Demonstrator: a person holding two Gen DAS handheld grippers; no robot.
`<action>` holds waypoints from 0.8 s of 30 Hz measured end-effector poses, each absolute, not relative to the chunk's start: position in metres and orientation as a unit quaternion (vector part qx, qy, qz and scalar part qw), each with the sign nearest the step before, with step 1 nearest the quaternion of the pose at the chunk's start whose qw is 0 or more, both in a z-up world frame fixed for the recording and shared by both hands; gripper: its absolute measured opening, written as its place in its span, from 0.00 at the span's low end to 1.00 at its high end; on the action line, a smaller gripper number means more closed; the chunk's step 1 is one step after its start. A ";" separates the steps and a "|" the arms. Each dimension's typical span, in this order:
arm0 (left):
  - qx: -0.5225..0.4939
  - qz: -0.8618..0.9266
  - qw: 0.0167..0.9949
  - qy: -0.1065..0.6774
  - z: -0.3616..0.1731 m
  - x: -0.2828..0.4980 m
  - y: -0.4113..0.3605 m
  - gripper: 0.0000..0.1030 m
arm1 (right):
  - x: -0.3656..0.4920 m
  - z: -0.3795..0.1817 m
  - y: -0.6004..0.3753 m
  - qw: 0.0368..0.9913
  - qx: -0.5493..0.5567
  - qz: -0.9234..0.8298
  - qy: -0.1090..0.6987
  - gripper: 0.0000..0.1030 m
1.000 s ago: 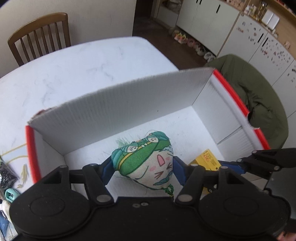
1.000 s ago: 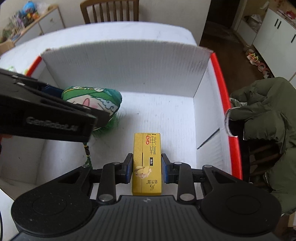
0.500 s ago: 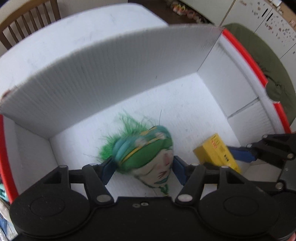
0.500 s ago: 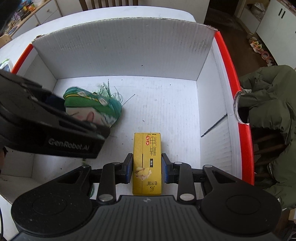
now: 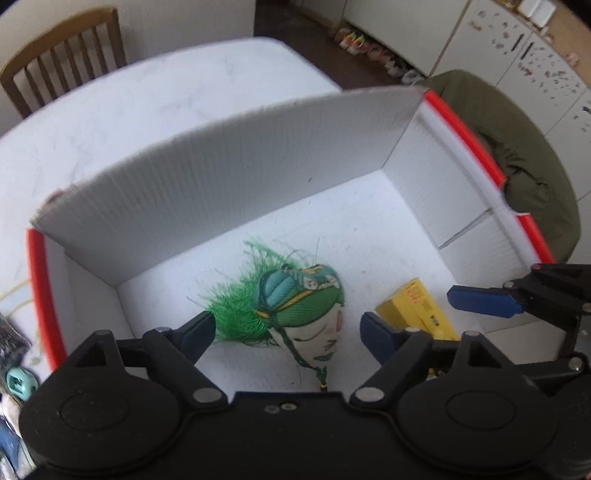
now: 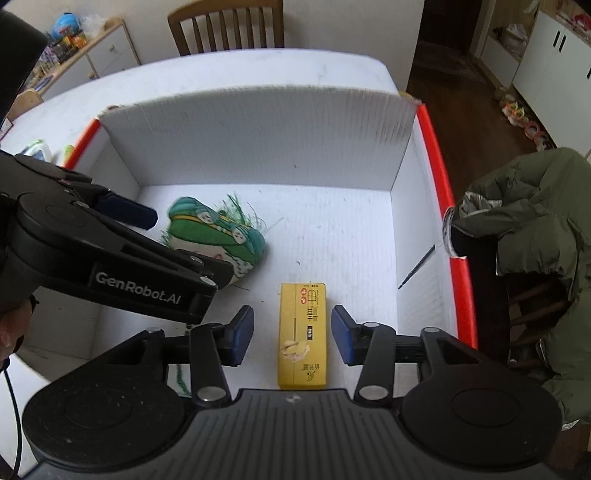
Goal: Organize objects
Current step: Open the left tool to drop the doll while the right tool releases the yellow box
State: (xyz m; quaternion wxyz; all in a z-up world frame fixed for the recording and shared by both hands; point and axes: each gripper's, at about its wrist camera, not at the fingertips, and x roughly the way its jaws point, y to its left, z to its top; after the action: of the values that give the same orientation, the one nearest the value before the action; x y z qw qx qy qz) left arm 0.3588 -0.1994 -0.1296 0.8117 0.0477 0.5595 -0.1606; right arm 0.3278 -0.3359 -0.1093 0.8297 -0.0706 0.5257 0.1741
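A green and white plush sachet [image 5: 303, 309] with a green tassel lies on the floor of the white box [image 5: 229, 173]. My left gripper [image 5: 286, 328] hangs open just above it, with a blue pad on either side and neither touching. In the right wrist view the sachet [image 6: 214, 236] sits left of a yellow carton [image 6: 303, 332], which lies flat on the box floor. My right gripper [image 6: 293, 332] is open around the carton with gaps on both sides. The carton [image 5: 421, 306] also shows in the left wrist view.
The box [image 6: 258, 144] has red-edged side walls and a tall white back wall, and stands on a white table [image 5: 129, 110]. A green jacket [image 6: 532, 236] drapes over a chair at the right. A wooden chair [image 6: 225, 26] stands behind the table. Small items [image 5: 14, 369] lie left of the box.
Both grippers have opened: the left let go of the sachet and the right let go of the yellow carton. Both things now rest on the box floor.
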 end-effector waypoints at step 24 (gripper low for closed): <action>-0.011 -0.157 0.890 0.428 -0.019 0.264 -0.124 0.85 | 0.265 -0.016 -0.322 0.872 -0.028 0.215 0.440 0.55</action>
State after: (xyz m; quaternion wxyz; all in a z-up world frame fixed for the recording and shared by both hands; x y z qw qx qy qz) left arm 0.2641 -0.1243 -0.0189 0.8902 -0.0106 0.4277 -0.1567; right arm 0.2647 -0.3223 -0.0160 0.8718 -0.0282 0.4396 0.2145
